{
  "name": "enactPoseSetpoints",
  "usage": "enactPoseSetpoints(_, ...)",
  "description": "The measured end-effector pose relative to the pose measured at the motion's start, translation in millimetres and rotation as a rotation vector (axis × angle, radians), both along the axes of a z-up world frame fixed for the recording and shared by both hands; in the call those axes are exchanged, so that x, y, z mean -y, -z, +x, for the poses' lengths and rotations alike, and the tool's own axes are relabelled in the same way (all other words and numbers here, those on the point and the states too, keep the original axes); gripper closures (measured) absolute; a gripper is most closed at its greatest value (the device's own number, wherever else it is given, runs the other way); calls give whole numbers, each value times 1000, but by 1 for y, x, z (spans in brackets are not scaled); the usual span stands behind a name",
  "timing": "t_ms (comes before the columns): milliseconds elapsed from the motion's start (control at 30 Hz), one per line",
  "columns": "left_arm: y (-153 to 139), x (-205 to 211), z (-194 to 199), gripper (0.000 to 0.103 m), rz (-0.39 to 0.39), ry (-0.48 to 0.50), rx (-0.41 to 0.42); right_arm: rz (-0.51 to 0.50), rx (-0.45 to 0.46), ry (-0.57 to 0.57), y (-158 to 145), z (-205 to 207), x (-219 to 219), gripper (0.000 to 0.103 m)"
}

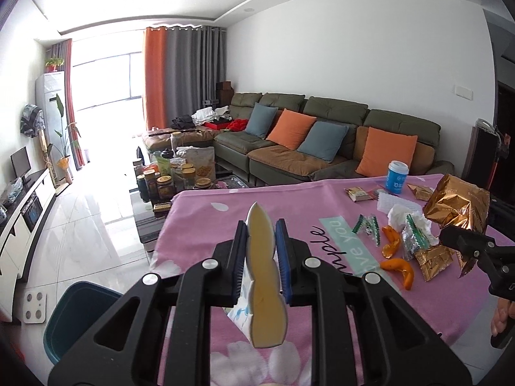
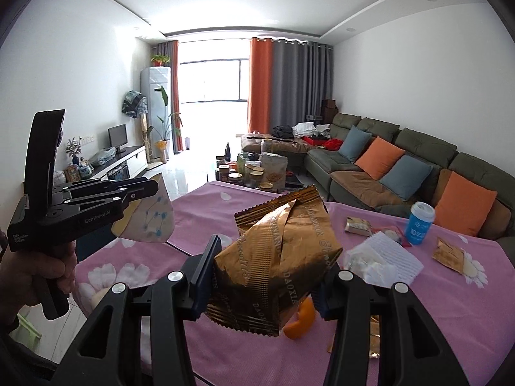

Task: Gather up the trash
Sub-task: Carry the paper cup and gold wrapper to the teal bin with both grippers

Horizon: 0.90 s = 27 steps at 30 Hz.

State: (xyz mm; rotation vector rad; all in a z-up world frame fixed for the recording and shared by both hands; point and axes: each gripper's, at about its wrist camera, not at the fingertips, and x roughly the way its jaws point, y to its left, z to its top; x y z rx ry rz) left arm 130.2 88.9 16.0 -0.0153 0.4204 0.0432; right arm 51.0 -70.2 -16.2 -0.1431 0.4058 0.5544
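Your crinkled gold foil snack bag (image 2: 276, 263) is up off the table, pinched between the pads of your right gripper (image 2: 264, 276), hanging over the pink flowered tablecloth (image 2: 225, 347). Your left gripper (image 1: 261, 257) is clamped on a flattened white paper cup with a blue dotted print (image 1: 264, 276), held above the cloth's near edge. More litter lies on the cloth: curled orange peel pieces (image 1: 397, 267), a crumpled white tissue (image 1: 407, 217), small green-and-silver wrappers (image 1: 367, 226). A dark teal plastic bin (image 1: 75, 318) sits on the floor, down to your left.
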Motion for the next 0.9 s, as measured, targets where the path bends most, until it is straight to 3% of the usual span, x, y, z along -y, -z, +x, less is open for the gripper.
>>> enactPoseSetpoints(567, -7, -145, -90, 84, 5, -320, 20, -41, 37, -346, -9, 6, -157, 56)
enactPoseSetpoints(900, 21, -219, -117, 84, -22, -423, -23, -115, -45, -533, 10, 16, -262, 56)
